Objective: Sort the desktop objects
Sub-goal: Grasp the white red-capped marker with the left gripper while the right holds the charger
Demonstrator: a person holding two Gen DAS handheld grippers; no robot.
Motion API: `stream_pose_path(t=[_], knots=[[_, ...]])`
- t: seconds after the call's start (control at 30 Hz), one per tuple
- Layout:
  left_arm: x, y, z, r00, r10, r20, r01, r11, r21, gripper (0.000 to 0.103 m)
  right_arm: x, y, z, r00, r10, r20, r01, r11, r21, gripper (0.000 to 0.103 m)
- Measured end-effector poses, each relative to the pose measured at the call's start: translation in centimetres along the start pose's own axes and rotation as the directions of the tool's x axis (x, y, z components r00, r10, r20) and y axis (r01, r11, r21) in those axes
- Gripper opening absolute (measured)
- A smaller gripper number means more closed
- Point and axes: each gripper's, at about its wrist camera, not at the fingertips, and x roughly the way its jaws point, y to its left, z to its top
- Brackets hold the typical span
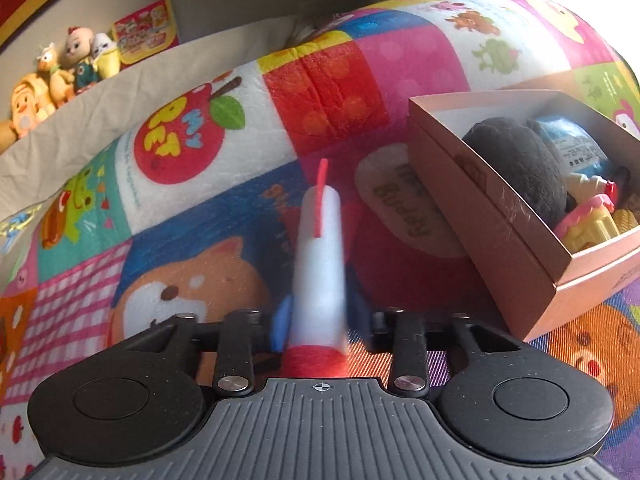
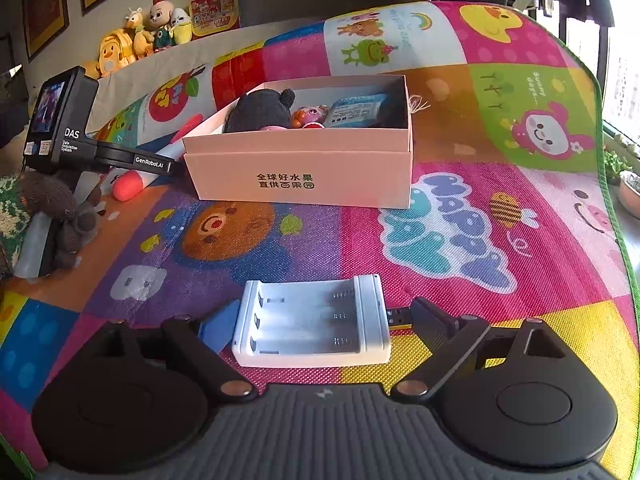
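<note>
My left gripper [image 1: 318, 320] is shut on a white felt tube toy [image 1: 320, 248] with red ends, held above the colourful play mat [image 1: 180, 240] and pointing away from me. To its right sits the pink cardboard box [image 1: 500, 216], holding a black plush [image 1: 520, 160] and several small toys. In the right wrist view the same box [image 2: 300, 176] stands mid-mat. A white battery charger [image 2: 312, 328] lies flat on the mat between the fingers of my right gripper [image 2: 320, 322]. The blue pad meets its left end, and the other finger meets the plug on its right.
Plush toys [image 2: 140, 36] line a ledge at the back left. A person's knitted sleeve [image 2: 48, 200] holds the left gripper beside the box. The mat's green edge [image 2: 600, 128] runs along the right, with a plant pot [image 2: 630, 196] beyond it.
</note>
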Motion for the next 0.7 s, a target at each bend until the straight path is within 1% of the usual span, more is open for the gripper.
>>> stream_pose_path(t=[0.1, 0.23, 0.3, 0.37, 0.5, 0.57, 0.6, 0.63, 0.7], knots=[[-2.6, 0.5, -0.8, 1.0, -0.015, 0.016, 0.016, 1.0, -0.016, 0.032, -0.1, -0.4, 0.0, 1.0, 0.004, 0.008, -0.004, 1.0, 0.024, 0.092], [-7.7, -0.1, -3.7, 0.997, -0.054, 0.05, 0.055, 0.998, -0.023, 0.032, -0.3, -1.0, 0.0, 1.0, 0.016, 0.02, -0.017, 0.998, 0.059, 0.092], [-10.1, -0.8, -5.4, 0.994, -0.103, 0.048, 0.104, 0.994, -0.021, 0.032, -0.4, -1.1, 0.0, 1.0, 0.017, 0.021, -0.018, 0.998, 0.065, 0.093], [-12.4, -1.9, -7.0, 0.986, -0.16, 0.048, 0.16, 0.987, -0.011, 0.032, -0.3, -1.1, 0.0, 1.0, 0.013, 0.02, -0.014, 0.998, 0.067, 0.094], [-15.5, -4.4, -9.3, 0.96, -0.279, 0.033, 0.278, 0.96, 0.011, 0.034, -0.3, -0.8, 0.0, 1.0, 0.006, 0.014, -0.006, 0.998, 0.055, 0.095], [-16.4, -5.3, -10.0, 0.944, -0.328, 0.029, 0.328, 0.945, 0.014, 0.037, -0.2, -0.6, 0.0, 1.0, -0.001, 0.011, 0.001, 0.999, 0.045, 0.095], [-16.6, -5.7, -10.2, 0.939, -0.343, 0.031, 0.342, 0.939, 0.019, 0.044, -0.2, -0.5, 0.0, 1.0, -0.007, 0.008, 0.007, 0.999, 0.039, 0.095], [-16.8, -6.0, -10.4, 0.935, -0.353, 0.035, 0.353, 0.935, 0.026, 0.054, -0.1, -0.3, 0.0, 1.0, -0.02, 0.005, 0.02, 0.999, 0.03, 0.095], [-17.0, -6.3, -10.6, 0.934, -0.355, 0.043, 0.354, 0.935, 0.03, 0.061, 0.0, 0.1, 0.0, 0.999, -0.047, 0.0, 0.047, 0.999, 0.011, 0.095]])
